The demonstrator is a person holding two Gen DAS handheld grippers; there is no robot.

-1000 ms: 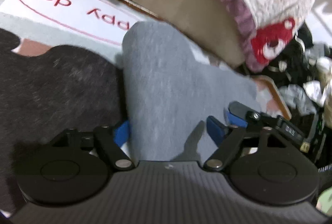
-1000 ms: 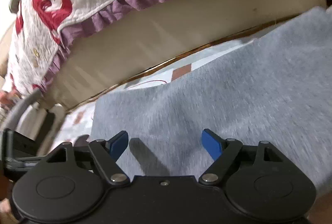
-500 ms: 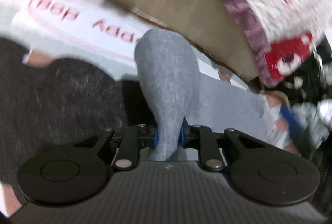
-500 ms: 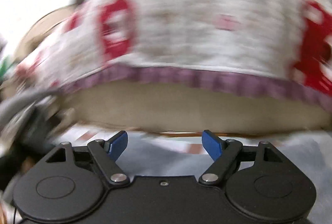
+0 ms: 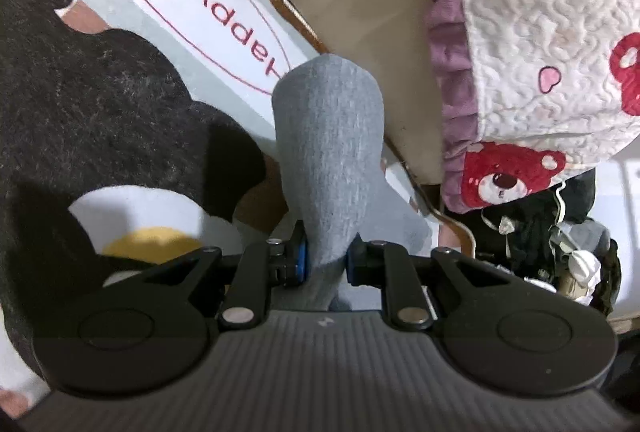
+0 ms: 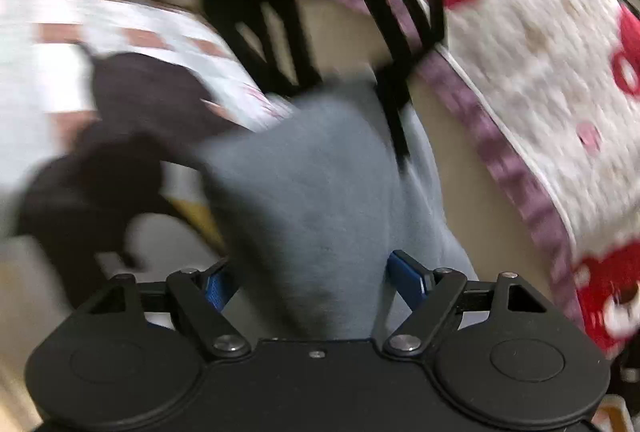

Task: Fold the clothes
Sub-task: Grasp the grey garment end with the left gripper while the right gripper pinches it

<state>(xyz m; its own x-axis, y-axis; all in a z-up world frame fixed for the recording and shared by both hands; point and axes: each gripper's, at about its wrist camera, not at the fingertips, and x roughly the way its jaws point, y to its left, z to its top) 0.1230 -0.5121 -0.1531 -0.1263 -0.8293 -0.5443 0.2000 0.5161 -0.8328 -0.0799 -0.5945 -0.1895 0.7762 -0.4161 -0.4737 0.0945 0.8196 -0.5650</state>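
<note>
grey garment (image 5: pixel 332 152) is found on the printed floor mat (image 5: pixel 224 4), just beside the base of a bed draped with a bear-print quilt (image 5: pixel 540 32). one end of it is gathered into a narrow bunch and is clamped between the blue pads of the left gripper (image 5: pixel 323 259), whose jaws are drawn in tight on the cloth; that bunch is raised off the mat, while the far end of the garment is draped back down toward it. the right gripper (image 6: pixel 316 282) is seen with its jaws spread wide; grey cloth lies between them, but the pads (image 6: pixel 404 272) are not pressed on it, so nothing is held on that side. the left gripper's black frame can be made out in the blurred right wrist view, at the far end of the same cloth.

the fold is judged to be barely begun: one edge has been pinched, no crease has been laid, and no flat folded shape is visible. a second grip by the right gripper, the carrying over of the edge and the smoothing are left to be done. a dark heap of other clothes (image 5: pixel 532 232) is seen by the bed's corner, apparently unfolded as well.
</note>
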